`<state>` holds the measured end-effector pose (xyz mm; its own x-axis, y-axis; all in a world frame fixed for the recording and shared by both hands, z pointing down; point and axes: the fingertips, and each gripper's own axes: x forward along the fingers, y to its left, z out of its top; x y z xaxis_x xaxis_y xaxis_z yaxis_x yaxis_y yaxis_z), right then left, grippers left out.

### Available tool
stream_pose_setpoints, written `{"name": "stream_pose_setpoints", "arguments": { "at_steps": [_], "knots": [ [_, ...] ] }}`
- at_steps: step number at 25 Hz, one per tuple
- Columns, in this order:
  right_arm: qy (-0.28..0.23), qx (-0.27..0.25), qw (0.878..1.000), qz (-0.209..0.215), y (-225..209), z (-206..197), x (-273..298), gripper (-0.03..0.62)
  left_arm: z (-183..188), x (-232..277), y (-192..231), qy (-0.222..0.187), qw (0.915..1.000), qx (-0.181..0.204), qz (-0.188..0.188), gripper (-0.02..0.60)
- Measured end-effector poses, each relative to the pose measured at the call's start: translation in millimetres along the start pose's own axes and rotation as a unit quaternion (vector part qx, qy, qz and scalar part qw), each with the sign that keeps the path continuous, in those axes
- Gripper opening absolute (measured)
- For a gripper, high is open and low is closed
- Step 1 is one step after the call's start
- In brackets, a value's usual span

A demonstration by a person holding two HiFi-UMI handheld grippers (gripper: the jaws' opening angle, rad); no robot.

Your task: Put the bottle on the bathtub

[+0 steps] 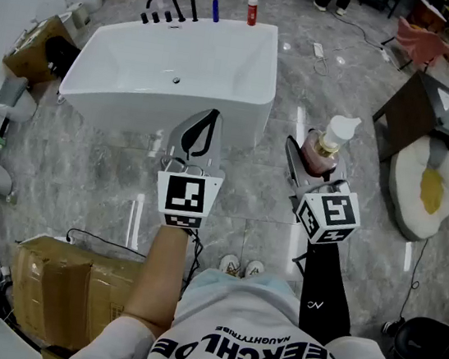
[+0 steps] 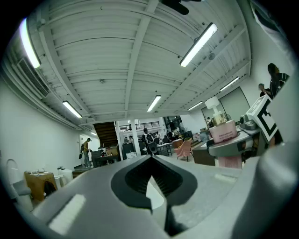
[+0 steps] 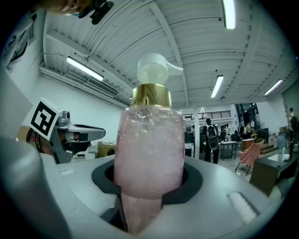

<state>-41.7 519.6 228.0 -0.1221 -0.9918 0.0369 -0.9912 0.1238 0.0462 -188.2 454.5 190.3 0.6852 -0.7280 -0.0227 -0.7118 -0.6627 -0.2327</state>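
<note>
Bottle (image 1: 330,142) of pink liquid with a white pump stands upright between the 2 jaws of the right gripper (image 1: 314,158), which clamp its body. It is held over the floor (image 1: 362,86), just right of the white bathtub (image 1: 135,108). The left gripper (image 1: 200,134) hangs at the tub's near wall, jaws pressed together on nothing.

head view looks steeply down from above — both gripper views tilt up, sharing the ceiling (image 2: 117,56).
</note>
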Motion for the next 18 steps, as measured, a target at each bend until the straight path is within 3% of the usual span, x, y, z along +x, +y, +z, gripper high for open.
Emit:
{"name": "stream_pose_setpoints", "arguments": {
  "at_steps": [5, 10, 18],
  "knots": [
    [-0.011, 0.002, 1.000, 0.006, 6, 6, -7, 0.207, 4, -9, -3, -0.001, 1.0000, -0.001, -0.002, 0.000],
    [-0.031, 0.046, 0.998, 0.018, 10, 11, -16, 0.202, 2, -16, -11, 0.003, 1.0000, -0.002, -0.004, 0.000],
    [-0.027, 0.015, 0.998, 0.050, 23, 13, -3, 0.199, -4, -14, -3, 0.012, 0.9999, -0.004, 0.002, 0.000]
  ]
}}
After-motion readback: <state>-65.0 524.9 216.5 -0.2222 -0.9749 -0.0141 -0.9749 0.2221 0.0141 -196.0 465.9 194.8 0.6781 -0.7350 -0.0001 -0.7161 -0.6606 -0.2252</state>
